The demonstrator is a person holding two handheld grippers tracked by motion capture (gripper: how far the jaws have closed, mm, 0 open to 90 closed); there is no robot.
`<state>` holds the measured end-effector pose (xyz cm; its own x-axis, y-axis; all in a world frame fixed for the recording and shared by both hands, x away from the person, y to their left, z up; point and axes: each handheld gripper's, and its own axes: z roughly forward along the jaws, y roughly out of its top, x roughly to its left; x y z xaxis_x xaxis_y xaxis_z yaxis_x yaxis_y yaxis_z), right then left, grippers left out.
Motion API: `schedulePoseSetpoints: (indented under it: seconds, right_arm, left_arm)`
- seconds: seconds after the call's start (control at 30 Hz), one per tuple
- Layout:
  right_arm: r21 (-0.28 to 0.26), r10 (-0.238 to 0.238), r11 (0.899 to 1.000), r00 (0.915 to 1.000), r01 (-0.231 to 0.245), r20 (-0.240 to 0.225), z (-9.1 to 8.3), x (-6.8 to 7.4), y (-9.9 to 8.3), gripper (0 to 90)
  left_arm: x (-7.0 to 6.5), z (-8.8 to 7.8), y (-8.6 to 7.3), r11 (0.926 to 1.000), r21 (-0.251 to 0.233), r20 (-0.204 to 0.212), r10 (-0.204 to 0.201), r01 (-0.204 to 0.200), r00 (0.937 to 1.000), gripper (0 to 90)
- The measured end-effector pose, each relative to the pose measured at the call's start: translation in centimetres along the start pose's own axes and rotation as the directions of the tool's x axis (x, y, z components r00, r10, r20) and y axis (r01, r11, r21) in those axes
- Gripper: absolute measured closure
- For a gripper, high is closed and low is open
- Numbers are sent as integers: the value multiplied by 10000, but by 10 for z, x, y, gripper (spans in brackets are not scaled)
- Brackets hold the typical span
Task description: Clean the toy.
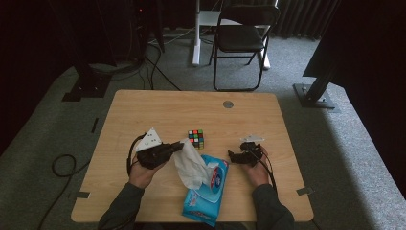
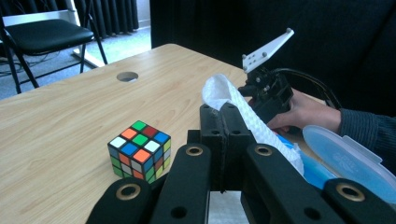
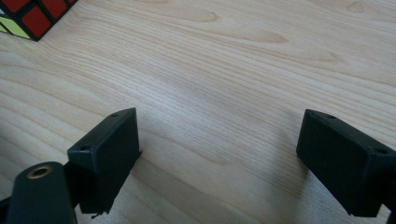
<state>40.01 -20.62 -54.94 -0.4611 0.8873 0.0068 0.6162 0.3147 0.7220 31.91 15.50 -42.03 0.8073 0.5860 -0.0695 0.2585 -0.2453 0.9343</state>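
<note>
On the table (image 1: 143,110), a cube (image 1: 196,138) sits near the middle, well back from the near edge. A wipes pack (image 1: 206,191) lies in front of it, reaching to the near edge. A wipe (image 1: 190,164) rises out of the pack to the left gripper (image 1: 178,147), which lies left of the cube. The right gripper (image 1: 232,156) is right of the pack, towards the right edge. A hole (image 1: 228,104) lies by the far edge. A chair (image 1: 242,38) stands behind the table.

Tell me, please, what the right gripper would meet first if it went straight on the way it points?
Probably bare table: the open right gripper looks along the wood, with the cube off to one side.
</note>
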Motion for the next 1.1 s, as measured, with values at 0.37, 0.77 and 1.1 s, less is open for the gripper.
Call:
schedulePoseSetpoints:
  seconds: [0.37,0.77,1.1]
  right_arm:
    - [4,0,10000,10000,0,0,0,0,0,129]
    - [4,-2,10000,10000,2,0,0,0,0,129]
    - [0,2,10000,10000,-2,-1,0,0,0,129]
  left_arm:
    - [8,-10,2,9995,-286,-296,-164,155,9994,900]
    - [15,-22,4,9977,-621,-647,-312,272,9974,900]
    - [21,-27,4,9970,-681,-885,-429,370,9951,900]
